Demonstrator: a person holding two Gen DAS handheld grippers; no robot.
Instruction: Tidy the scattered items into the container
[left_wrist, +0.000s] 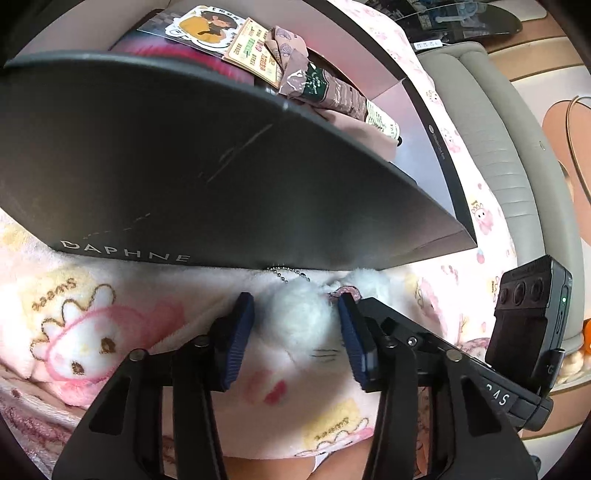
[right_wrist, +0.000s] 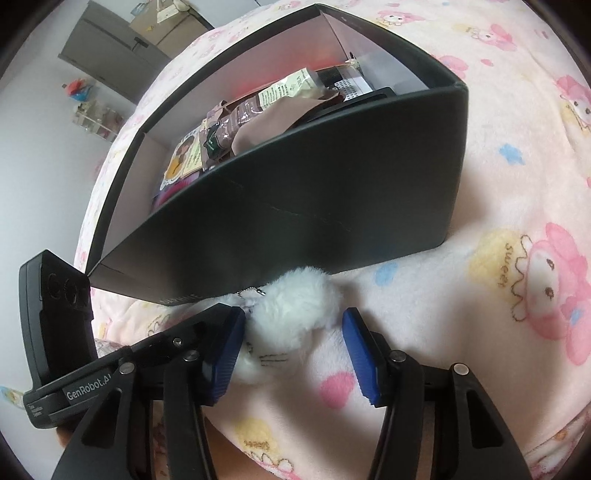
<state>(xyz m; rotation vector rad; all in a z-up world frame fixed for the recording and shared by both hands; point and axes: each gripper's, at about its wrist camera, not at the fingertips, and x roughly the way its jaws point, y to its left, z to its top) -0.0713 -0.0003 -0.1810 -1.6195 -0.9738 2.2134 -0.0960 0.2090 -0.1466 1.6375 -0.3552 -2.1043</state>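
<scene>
A white fluffy plush keychain (left_wrist: 299, 317) with a ball chain lies on the pink blanket, right against the front wall of the black box (left_wrist: 184, 166). My left gripper (left_wrist: 295, 297) straddles it. The right pad touches the fur and the left pad stands just beside it, with no visible squeeze. In the right wrist view the plush (right_wrist: 295, 306) also sits between the jaws of my right gripper (right_wrist: 294, 312). There the left pad brushes it and the right pad is clear of it. The box (right_wrist: 332, 203) holds a sticker card (right_wrist: 181, 158) and brown packets (right_wrist: 236, 122).
A pink cartoon-print blanket (right_wrist: 517, 166) covers the bed on all sides of the box. The right gripper's camera housing (left_wrist: 528, 314) crowds in close on the right. A grey padded bed edge (left_wrist: 491, 129) runs behind. A cabinet (right_wrist: 110, 48) stands across the room.
</scene>
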